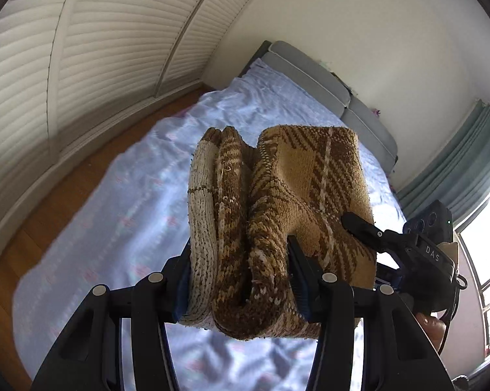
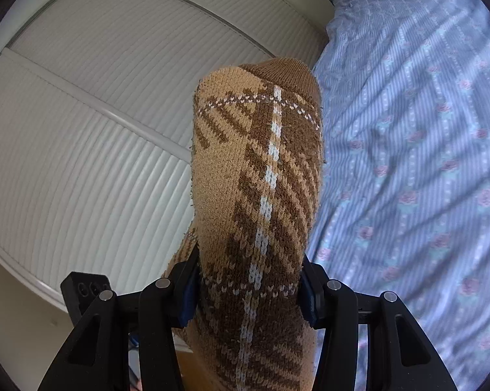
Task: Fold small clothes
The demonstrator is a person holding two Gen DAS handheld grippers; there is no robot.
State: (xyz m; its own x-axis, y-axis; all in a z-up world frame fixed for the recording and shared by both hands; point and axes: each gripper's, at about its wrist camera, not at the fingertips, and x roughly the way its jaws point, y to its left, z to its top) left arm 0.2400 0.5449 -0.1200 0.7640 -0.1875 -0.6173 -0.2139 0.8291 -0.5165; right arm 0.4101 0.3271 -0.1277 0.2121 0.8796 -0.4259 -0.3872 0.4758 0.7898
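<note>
Item: one brown and tan knitted plaid garment, bunched into thick folds and held up in the air over the bed, touching no surface. Your left hand-held gripper is clamped on the lower bundle of folds; the knit fills the gap between its two fingers and bulges out above and below them, with a cream ribbed layer against one finger and the plaid layers against the other. Your right hand-held gripper is clamped on another part of the same garment, which stands up straight from its fingers and ends in a plain brown band at the top. In the left wrist view, that right hand-held gripper shows at the garment's far right edge, one black finger lying over the plaid face. Surroundings: bed with a blue floral sheet, white slatted doors, wooden floor, grey headboard, window with a pale green curtain.
</note>
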